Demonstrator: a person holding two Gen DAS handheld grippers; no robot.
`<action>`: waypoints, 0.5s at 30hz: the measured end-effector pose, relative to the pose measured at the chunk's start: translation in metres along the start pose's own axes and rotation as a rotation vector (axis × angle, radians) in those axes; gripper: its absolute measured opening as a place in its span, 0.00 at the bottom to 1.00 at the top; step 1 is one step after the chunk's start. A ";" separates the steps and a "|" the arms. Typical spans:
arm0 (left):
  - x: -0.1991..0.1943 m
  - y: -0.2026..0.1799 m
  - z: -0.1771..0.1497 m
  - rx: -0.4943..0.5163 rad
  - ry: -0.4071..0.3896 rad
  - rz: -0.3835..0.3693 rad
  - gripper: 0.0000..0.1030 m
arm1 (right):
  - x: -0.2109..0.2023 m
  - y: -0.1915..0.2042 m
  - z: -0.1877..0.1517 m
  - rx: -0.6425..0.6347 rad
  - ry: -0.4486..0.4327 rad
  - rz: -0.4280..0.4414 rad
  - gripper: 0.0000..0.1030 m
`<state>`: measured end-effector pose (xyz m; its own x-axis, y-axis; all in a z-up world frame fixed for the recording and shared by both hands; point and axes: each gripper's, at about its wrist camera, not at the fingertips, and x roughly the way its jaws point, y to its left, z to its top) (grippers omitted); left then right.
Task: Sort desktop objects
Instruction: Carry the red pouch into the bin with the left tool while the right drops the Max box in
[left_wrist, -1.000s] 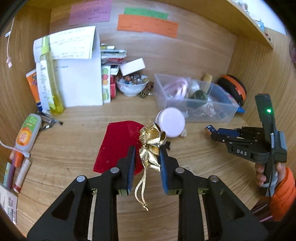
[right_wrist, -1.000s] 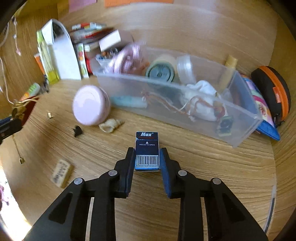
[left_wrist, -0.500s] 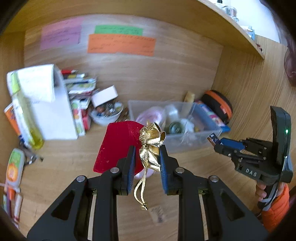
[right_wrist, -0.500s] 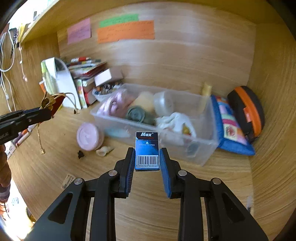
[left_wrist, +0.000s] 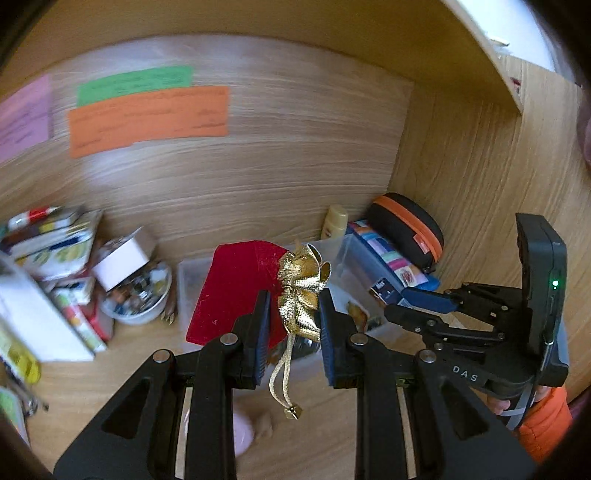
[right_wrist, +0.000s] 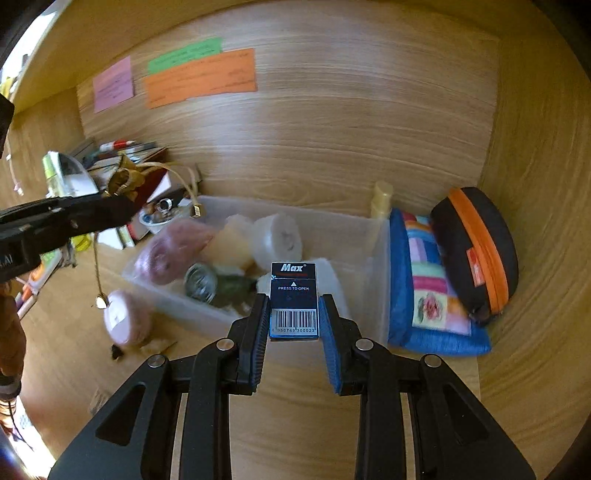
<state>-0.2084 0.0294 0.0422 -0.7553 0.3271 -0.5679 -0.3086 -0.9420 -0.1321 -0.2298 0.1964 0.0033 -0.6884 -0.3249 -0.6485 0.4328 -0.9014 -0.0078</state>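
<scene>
Hovering above the clear plastic bin, we pinch the blue staple box in our right gripper jaws and the gold ribbon bow in our left gripper jaws.

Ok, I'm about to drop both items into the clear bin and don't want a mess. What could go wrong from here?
1. The left gripper holds the red pouch only by its gold bow; the dangling cord might snag the clear bin wall.
2. The bin already looks crowded, so the small Max box in the right gripper could bounce off its contents.
3. Both grippers sit close together and could collide.
</scene>
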 end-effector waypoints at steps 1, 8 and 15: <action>0.007 0.000 0.003 0.002 0.004 -0.006 0.23 | 0.003 -0.003 0.004 0.001 -0.001 -0.003 0.24; 0.048 -0.004 0.014 0.024 0.050 -0.028 0.23 | 0.028 -0.018 0.023 0.006 0.004 -0.018 0.24; 0.089 -0.001 0.010 0.032 0.129 -0.020 0.23 | 0.057 -0.022 0.021 0.005 0.053 -0.023 0.24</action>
<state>-0.2813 0.0600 0.0004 -0.6685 0.3318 -0.6656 -0.3431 -0.9316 -0.1199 -0.2908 0.1918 -0.0172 -0.6662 -0.2889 -0.6875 0.4143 -0.9099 -0.0191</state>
